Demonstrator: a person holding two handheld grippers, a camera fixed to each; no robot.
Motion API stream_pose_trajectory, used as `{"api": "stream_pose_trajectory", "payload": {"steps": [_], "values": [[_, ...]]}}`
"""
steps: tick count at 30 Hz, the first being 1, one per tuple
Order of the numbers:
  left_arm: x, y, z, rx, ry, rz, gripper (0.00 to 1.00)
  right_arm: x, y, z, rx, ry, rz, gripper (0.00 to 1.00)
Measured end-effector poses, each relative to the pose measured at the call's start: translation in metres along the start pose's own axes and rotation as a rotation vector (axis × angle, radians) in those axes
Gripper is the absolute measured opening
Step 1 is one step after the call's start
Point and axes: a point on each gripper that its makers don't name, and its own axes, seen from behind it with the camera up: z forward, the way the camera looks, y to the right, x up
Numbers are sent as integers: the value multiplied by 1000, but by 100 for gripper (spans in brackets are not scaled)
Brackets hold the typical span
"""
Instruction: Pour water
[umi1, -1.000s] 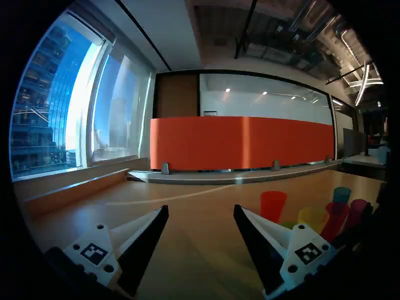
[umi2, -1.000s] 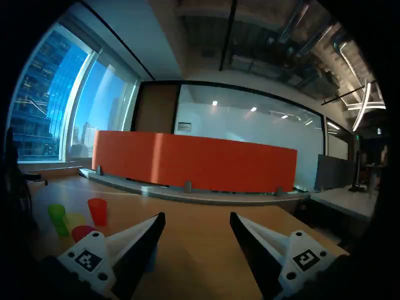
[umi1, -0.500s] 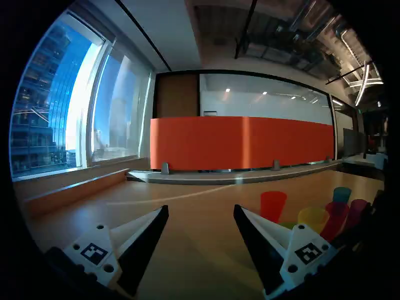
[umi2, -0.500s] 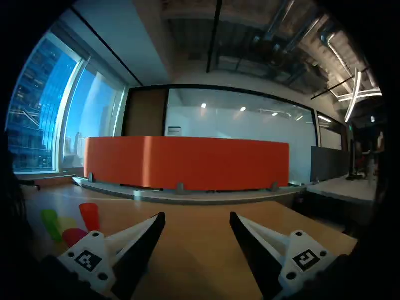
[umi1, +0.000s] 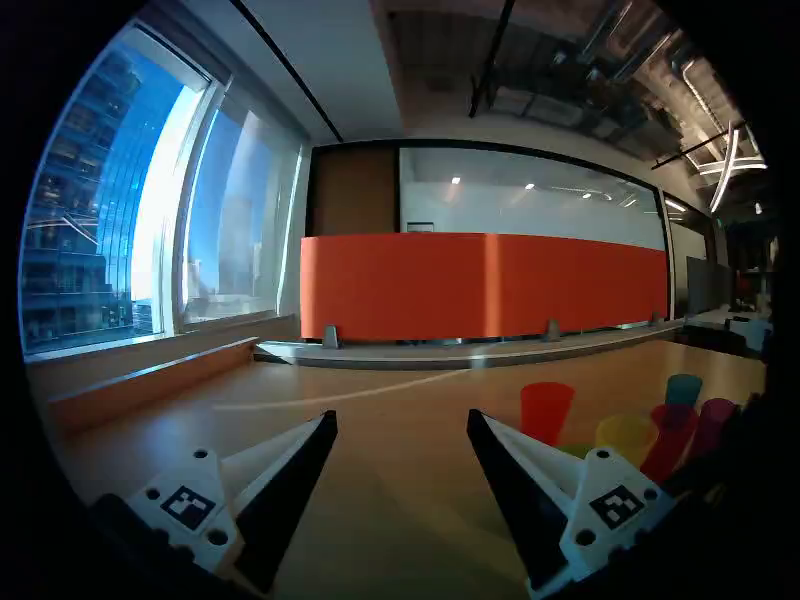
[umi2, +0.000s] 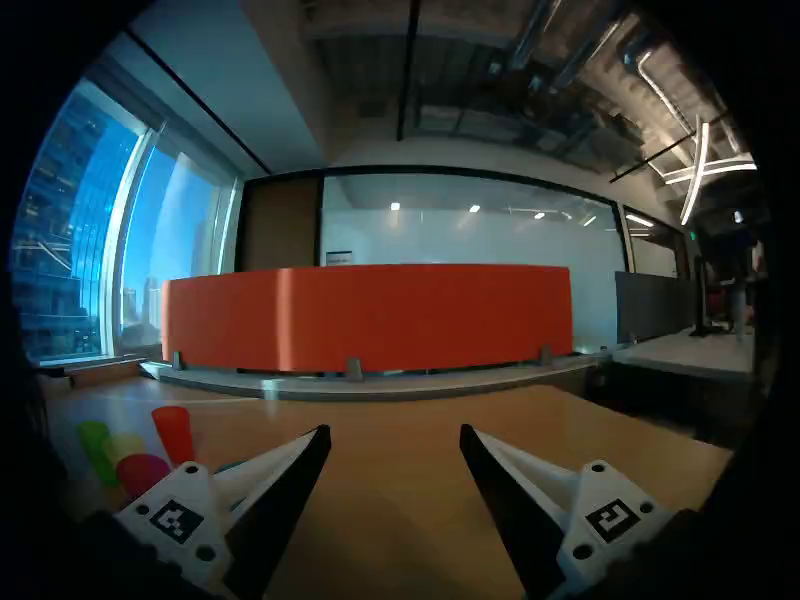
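Left gripper (umi1: 401, 414): I see both fingers spread wide, gripping nothing
Right gripper (umi2: 393, 430): fingers parted too, gripping nothing
Cups (umi1: 547, 408): translucent coloured plastic, tapered, clustered on the table just right of the left gripper
Open room: smooth wooden table (umi1: 390, 480) stretches ahead to the orange partition (umi1: 480, 285) along its far edge

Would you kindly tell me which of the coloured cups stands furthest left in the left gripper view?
The orange cup; the yellow cup, red cup, teal cup and magenta cup all stand to its right.
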Motion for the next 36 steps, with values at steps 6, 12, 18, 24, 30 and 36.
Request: {"api": "stream_pose_trajectory", "payload": {"steps": [6, 12, 18, 24, 30, 36], "values": [[0, 0, -1, 0, 0, 0, 97, -8, 3, 1, -1, -15, -12, 100], [0, 0, -2, 0, 0, 0, 97, -16, 2, 4, 1, -24, -30, 100], [0, 0, -1, 0, 0, 0, 97, -21, 1, 4, 5, -33, -43, 100], [0, 0, 0, -1, 0, 1, 97, -20, 1, 2, 5, -38, -33, 100], [0, 0, 1, -1, 0, 0, 97, -20, 1, 2, 5, -37, -30, 100], [0, 0, 1, -1, 0, 0, 97, -20, 0, 2, 10, -37, -30, 100]]}}
